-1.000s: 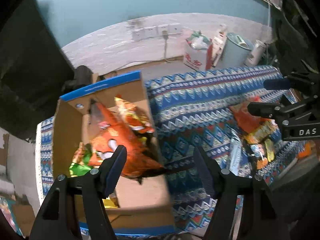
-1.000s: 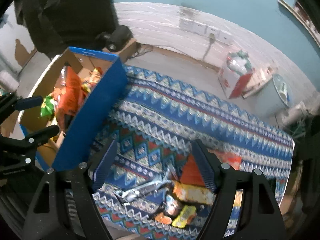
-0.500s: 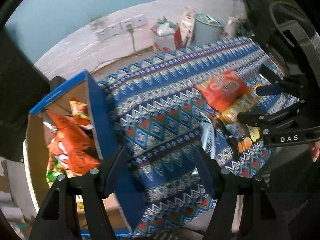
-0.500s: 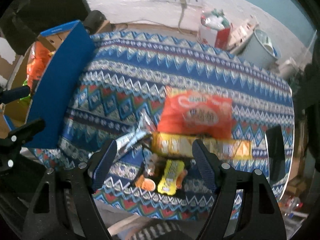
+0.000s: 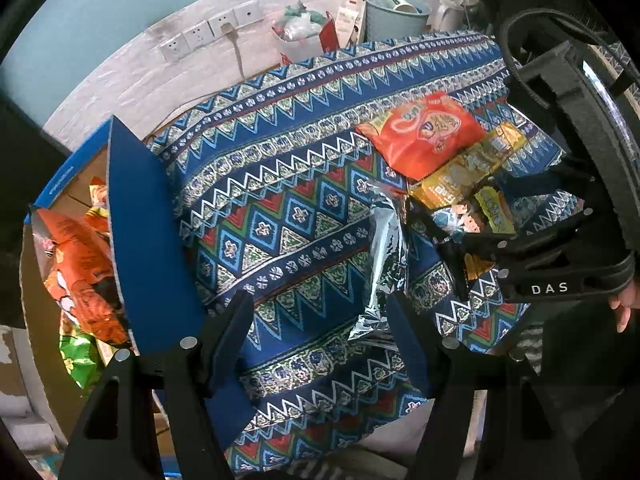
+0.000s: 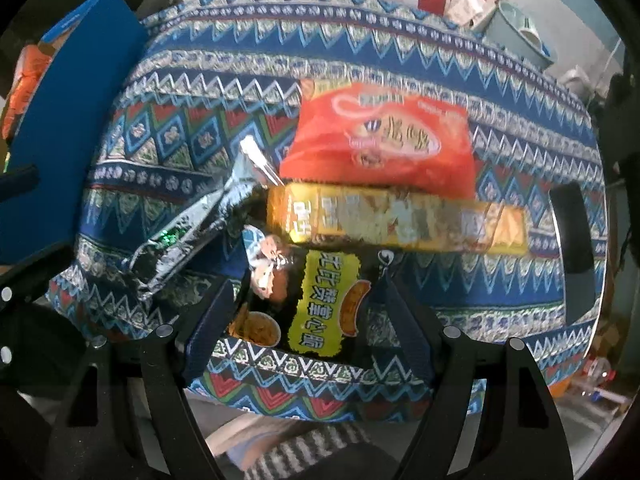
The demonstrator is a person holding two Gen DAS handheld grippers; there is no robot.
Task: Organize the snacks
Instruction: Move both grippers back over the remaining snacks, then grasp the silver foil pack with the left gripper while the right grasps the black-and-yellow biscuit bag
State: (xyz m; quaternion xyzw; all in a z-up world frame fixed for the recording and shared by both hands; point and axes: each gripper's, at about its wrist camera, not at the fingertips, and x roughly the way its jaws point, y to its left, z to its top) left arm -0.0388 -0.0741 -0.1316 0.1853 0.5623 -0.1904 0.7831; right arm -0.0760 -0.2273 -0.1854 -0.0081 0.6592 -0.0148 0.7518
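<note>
Box (image 5: 132, 240) is sitting at the left edge of the table, its blue wall up and orange and green bags already inside; a second ago the left gripper (image 5: 320, 332) was hanging over that box, and it is now swinging across the patterned cloth (image 5: 280, 184), jaws apart and empty, with the silver bag (image 5: 384, 248) lying just beside its right finger. Further right, the loose snacks are waiting in a heap near the table's front edge: a red bag (image 6: 380, 136), a yellow pack (image 6: 396, 220) touching it, and a small yellow-and-black packet (image 6: 324, 304). The right gripper (image 6: 304, 320) is dropping over that packet, jaws apart on either side and not yet pressing. Both hands seem to be going back for another load, so several snacks still need boxing.
</note>
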